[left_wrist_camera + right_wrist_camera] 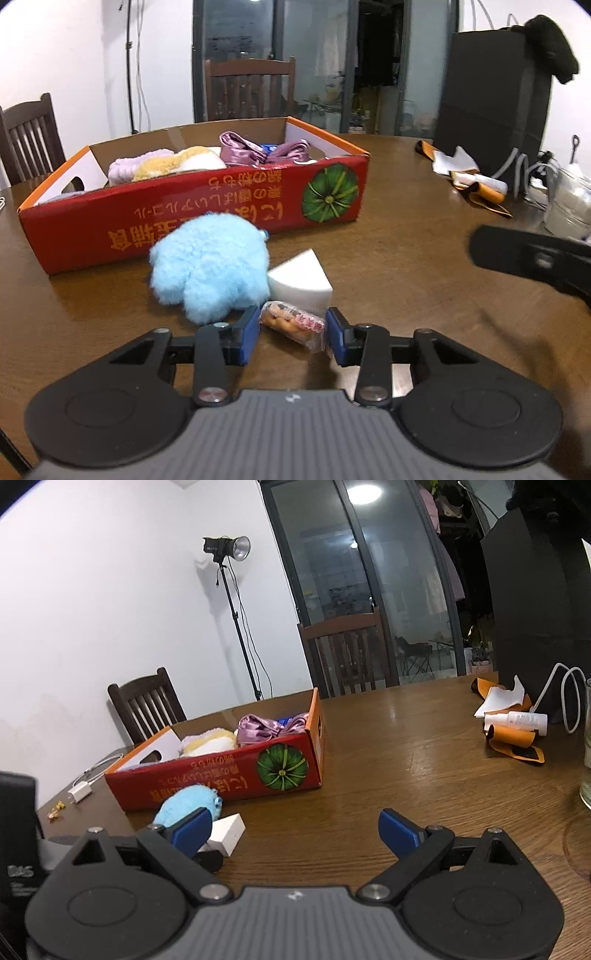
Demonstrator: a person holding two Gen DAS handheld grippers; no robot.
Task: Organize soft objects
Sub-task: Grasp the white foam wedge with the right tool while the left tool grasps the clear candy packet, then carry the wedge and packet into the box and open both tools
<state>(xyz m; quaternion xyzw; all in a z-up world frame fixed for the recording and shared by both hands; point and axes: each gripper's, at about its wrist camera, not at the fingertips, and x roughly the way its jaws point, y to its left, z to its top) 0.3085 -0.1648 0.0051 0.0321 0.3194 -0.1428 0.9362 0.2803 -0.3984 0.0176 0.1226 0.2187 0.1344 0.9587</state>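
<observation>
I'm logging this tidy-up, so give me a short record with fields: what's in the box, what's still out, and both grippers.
box: red cardboard box, holds plush toys and purple satin cloth
still on table: blue plush toy, white foam wedge, wrapped snack
left gripper: pads either side of wrapped snack, contact unclear
right gripper: open, empty

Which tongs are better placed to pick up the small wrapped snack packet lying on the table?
Left. The left tongs already straddle the small wrapped snack packet, pads close on either side. The right tongs stand open over bare wooden table, holding nothing.
</observation>
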